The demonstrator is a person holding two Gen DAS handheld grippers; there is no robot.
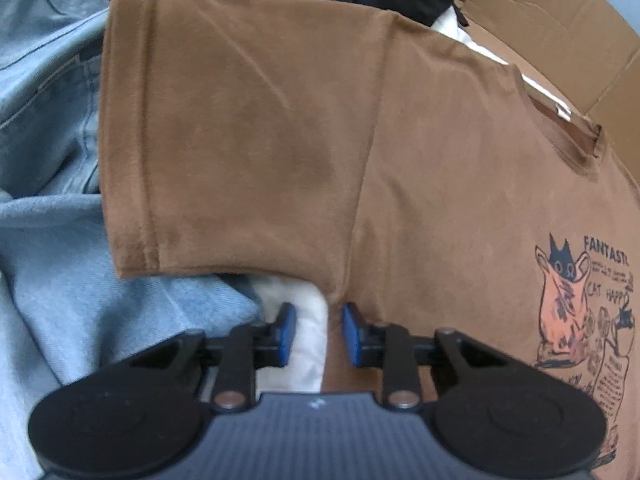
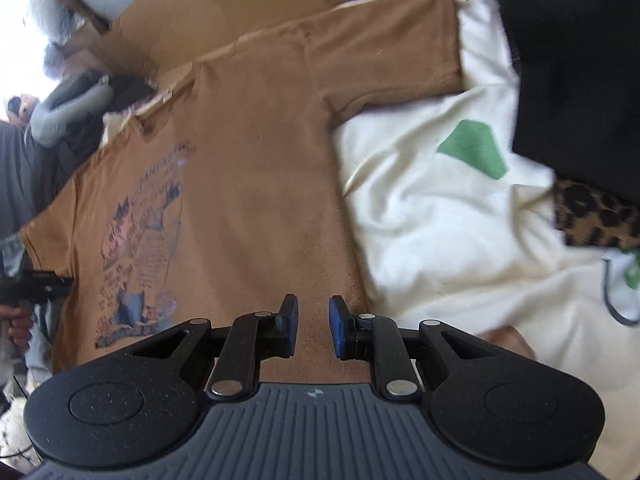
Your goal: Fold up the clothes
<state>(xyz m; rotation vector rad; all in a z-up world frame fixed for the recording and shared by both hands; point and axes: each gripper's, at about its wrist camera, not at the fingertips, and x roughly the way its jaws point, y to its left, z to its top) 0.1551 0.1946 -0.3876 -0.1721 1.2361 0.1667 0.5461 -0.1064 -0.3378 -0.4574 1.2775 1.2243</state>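
Observation:
A brown T-shirt (image 1: 440, 184) with a cat print lies spread flat, print side up; it also shows in the right wrist view (image 2: 256, 168). My left gripper (image 1: 319, 330) is open and empty, just short of the armpit where the sleeve (image 1: 224, 140) meets the body. My right gripper (image 2: 313, 326) is open and empty, over the shirt's side edge near the hem. The other gripper (image 2: 28, 284) shows at the far left edge of the right wrist view.
Light blue denim (image 1: 60, 160) lies left of the sleeve. A cream garment with a green patch (image 2: 460, 200) lies under and beside the shirt. Black clothing (image 2: 580, 60), a leopard-print piece (image 2: 596, 220) and cardboard (image 1: 560, 20) lie beyond.

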